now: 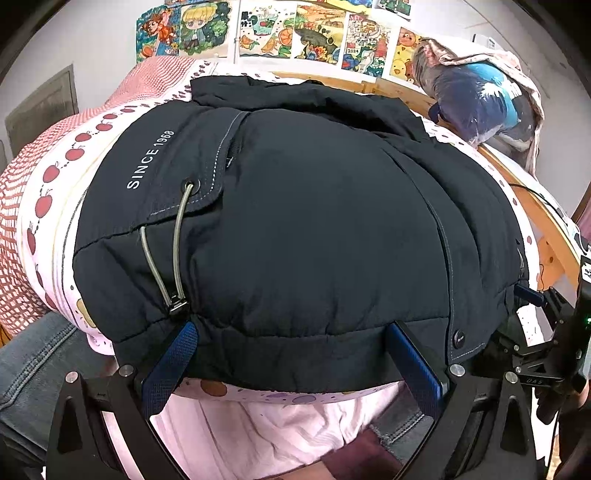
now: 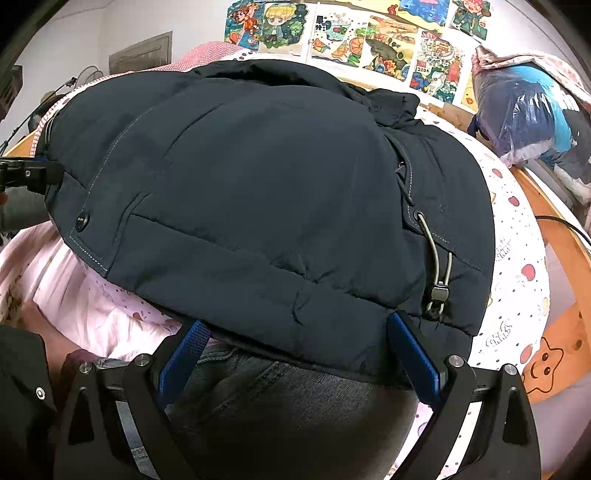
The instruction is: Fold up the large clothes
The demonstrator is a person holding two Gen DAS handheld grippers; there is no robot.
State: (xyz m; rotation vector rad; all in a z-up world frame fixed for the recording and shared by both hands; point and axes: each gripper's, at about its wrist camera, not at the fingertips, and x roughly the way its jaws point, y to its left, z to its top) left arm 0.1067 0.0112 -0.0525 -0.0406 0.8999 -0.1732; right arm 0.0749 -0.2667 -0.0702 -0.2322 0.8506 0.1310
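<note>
Nearest, the left gripper point(image 1: 291, 343) and right gripper point(image 2: 297, 341) both stand spread wide, clasping nothing, fingertips at the hem of the dark jacket point(image 1: 295, 221). The jacket lies puffed over the bed's point(image 1: 59, 173) near edge, leaving bare sheet at its left and right sides. Far back, drawings point(image 1: 295, 33) line the wall

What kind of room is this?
Probably a child's bedroom. The dark padded jacket lies on a bed with an apple-print sheet and a wooden bed rail, and colourful cartoon drawings cover the wall behind.
</note>
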